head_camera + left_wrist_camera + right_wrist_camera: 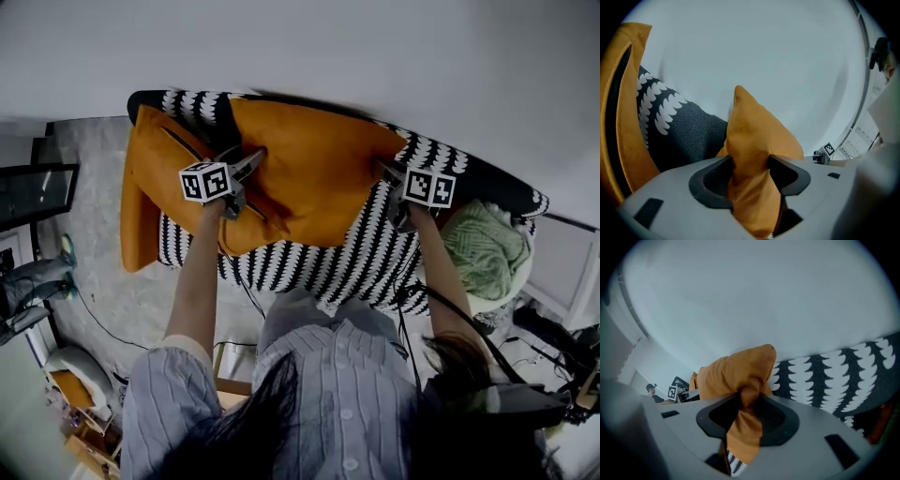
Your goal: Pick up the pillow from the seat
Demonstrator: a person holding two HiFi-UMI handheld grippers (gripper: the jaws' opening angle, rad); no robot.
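An orange pillow lies on a sofa seat patterned in black and white. My left gripper is at the pillow's left end and my right gripper at its right corner. In the left gripper view, a thick fold of the orange pillow is bunched between the two dark pads of the left gripper. The right gripper view has the right gripper pinching a narrow twist of the pillow, with the patterned sofa behind it.
A second orange cushion leans against the sofa's left end. At the sofa's right end a green knitted blanket is piled up. A white wall rises behind the sofa. Cables and clutter lie on the floor at left.
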